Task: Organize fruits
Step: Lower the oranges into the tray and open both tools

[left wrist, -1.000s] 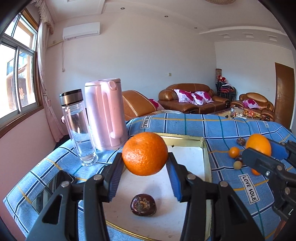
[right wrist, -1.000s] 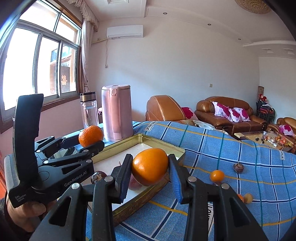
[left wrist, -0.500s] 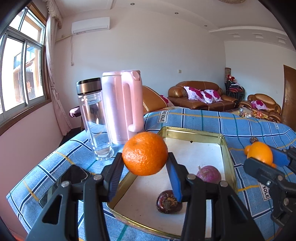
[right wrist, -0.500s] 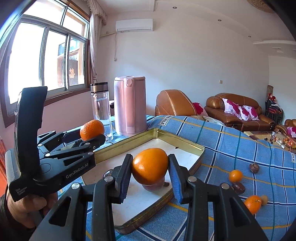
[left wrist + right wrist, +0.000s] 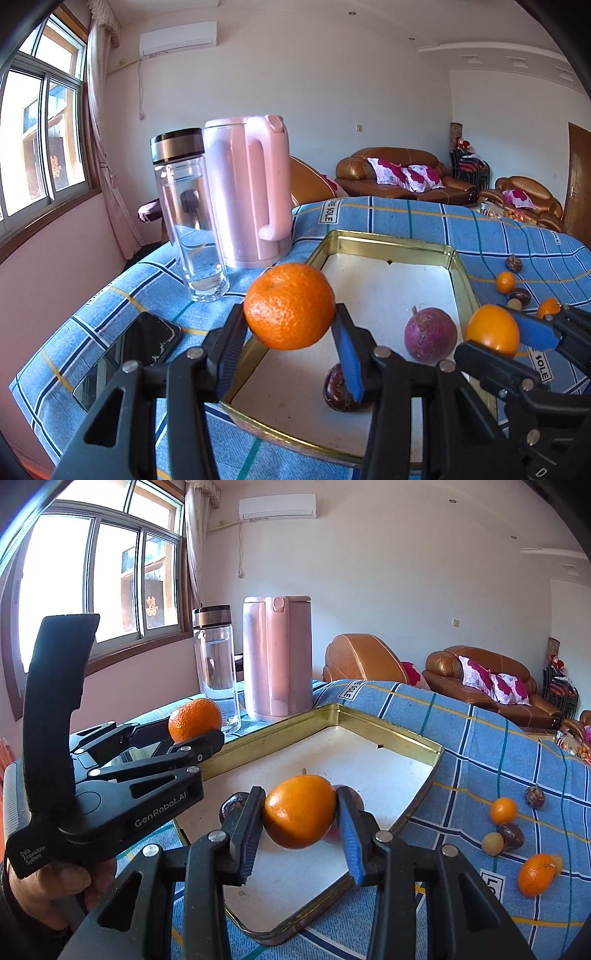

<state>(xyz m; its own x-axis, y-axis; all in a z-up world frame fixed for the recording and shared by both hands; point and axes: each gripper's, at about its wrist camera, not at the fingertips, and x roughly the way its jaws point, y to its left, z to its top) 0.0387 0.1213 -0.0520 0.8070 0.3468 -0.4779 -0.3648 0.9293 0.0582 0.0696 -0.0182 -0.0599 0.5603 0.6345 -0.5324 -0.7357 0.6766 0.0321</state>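
Bright daylight from window, blown-out glare; sharp focus; fisheye-bent, dark-vignetted edges.

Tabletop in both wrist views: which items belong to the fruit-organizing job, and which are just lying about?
Job:
left gripper holding a mandarin
right gripper holding an orange
gold tray
purple fruit
loose fruits on the cloth

Lying about:
pink kettle
glass bottle
phone

A home living room is shown by brown leather sofas, a wall air conditioner and a curtained window.
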